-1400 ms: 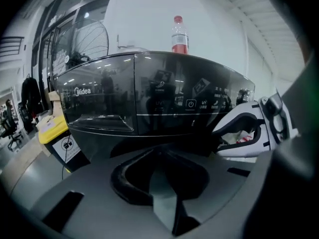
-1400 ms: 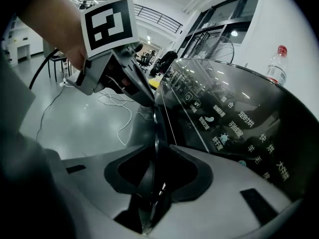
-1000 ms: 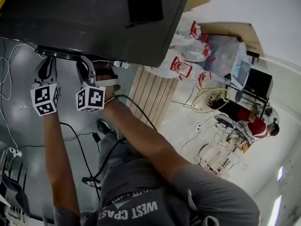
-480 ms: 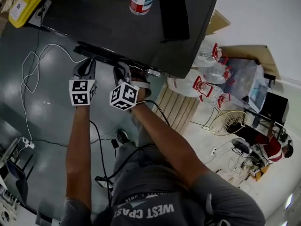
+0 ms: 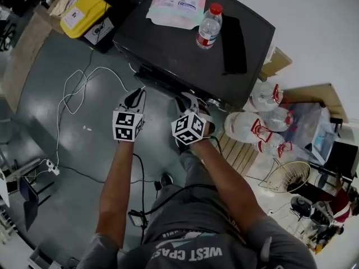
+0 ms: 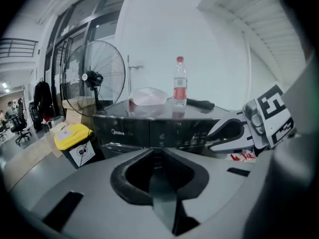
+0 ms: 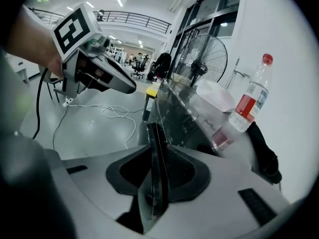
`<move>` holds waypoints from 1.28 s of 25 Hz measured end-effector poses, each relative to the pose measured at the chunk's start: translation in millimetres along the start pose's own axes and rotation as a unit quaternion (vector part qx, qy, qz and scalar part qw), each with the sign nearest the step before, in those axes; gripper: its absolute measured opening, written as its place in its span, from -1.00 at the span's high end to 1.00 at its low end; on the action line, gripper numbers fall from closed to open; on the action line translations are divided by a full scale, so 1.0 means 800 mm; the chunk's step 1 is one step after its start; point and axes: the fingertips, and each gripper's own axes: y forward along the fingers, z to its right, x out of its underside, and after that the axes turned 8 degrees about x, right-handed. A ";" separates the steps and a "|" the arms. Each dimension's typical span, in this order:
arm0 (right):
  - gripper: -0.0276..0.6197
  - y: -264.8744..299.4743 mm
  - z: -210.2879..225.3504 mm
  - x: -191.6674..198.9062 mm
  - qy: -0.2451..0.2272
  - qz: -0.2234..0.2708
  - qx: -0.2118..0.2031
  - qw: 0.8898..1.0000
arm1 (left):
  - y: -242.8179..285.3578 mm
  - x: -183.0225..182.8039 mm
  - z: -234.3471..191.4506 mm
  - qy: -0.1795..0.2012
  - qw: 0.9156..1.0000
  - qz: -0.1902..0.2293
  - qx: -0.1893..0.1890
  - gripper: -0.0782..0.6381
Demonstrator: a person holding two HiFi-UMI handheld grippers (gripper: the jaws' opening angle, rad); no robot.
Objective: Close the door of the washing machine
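The black washing machine [image 5: 179, 43] stands just ahead of me, its control panel [image 6: 149, 131] facing both grippers. No view shows its door, which lies below the panel behind the gripper bodies. My left gripper [image 5: 136, 97] hovers in front of the panel's left part, and its jaws look closed together on nothing. Beside it, my right gripper [image 5: 185, 100] sits near the machine's front right. Its jaws have just been closing and stand together as thin blades [image 7: 157, 178] with nothing between them. Each gripper shows in the other's view: the left gripper [image 7: 127, 86], the right gripper [image 6: 212, 138].
On the machine's top stand a water bottle [image 5: 207, 27], a pack of papers [image 5: 179, 1] and a black cloth [image 5: 233, 38]. A yellow bin [image 5: 84, 13] sits at the left, with white cable [image 5: 78, 88] on the floor. Water jugs [image 5: 263, 122] and a wire fan [image 5: 286, 175] are at the right.
Both grippers have risen in front of the machine, side by side. The head view has pulled back, so the whole machine top and the things on it now show.
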 end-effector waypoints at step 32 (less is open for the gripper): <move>0.83 -0.567 0.014 -0.323 0.109 0.391 -0.194 0.893 | -0.587 -0.210 0.145 0.146 0.952 0.249 -0.106 0.63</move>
